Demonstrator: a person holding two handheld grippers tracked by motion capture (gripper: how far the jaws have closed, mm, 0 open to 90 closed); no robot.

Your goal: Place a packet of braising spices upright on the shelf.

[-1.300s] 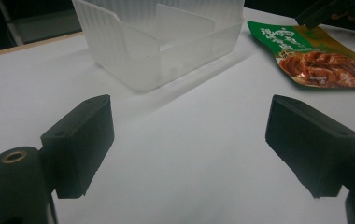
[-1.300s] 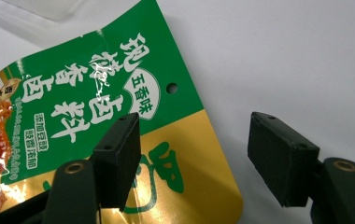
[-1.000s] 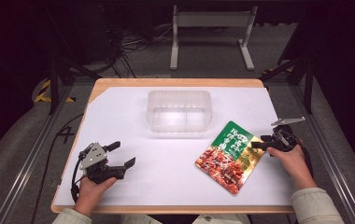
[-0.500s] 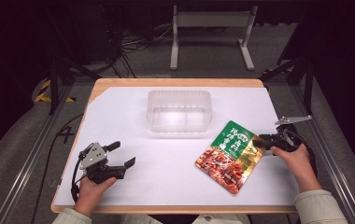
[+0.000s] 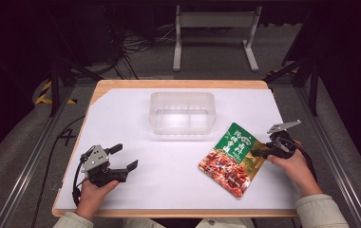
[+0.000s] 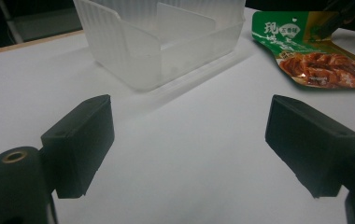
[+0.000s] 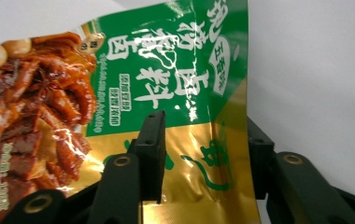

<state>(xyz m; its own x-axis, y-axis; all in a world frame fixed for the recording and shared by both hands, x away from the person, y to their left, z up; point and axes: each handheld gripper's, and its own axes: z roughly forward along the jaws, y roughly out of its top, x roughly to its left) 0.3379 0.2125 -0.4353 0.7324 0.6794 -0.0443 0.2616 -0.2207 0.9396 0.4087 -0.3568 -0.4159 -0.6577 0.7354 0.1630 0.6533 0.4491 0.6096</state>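
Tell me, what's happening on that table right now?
Right gripper jaws just been closing around the food pouch edge. Left gripper open, nothing between its jaws. Clear plastic container sits apart, nothing blocking.

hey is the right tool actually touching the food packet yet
Touching. In the right gripper view the right tool, whose jaws have just been closing, straddles the gold edge of the food packet, with one jaw lying on its face.

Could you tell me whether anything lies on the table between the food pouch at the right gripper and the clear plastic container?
Nothing visible does: bare white table separates the food pouch, between the right gripper's jaws, from the clear plastic container.
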